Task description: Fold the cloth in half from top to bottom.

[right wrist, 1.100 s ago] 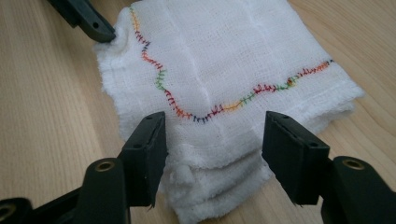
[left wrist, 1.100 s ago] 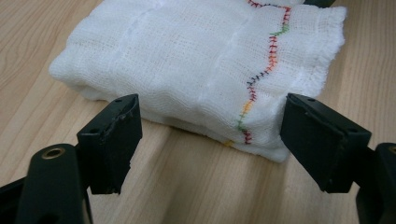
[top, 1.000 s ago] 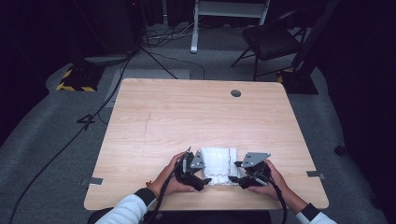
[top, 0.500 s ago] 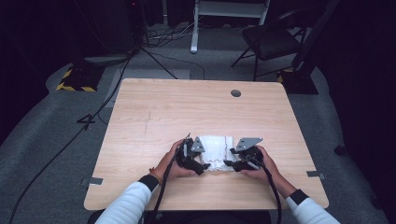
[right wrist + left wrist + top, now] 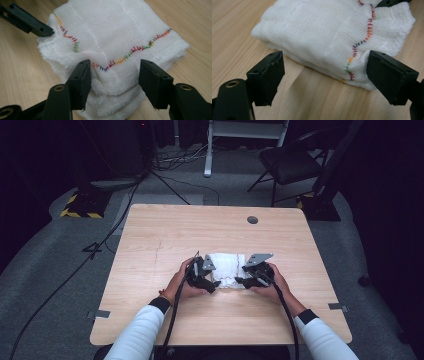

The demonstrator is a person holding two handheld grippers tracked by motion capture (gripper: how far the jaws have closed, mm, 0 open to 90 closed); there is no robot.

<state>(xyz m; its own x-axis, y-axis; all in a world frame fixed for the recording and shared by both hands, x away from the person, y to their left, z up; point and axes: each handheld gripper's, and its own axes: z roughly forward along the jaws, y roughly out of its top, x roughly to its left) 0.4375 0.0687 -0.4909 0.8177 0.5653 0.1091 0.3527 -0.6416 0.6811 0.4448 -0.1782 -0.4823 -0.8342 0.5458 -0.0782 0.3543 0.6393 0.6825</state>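
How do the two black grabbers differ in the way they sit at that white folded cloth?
The left gripper stands wide, its fingers short of the cloth near a corner. The right gripper has been closing, and its narrower fingers straddle a raised fold of cloth, though they are not yet clamped. In the high view, one flanks each side of the cloth. Both are black, hand-held, and aimed at its stitched hem.

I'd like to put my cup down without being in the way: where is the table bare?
The wooden table is bare from its round grommet hole back to the white folded gauze cloth, and along both side edges. The near middle is crowded.
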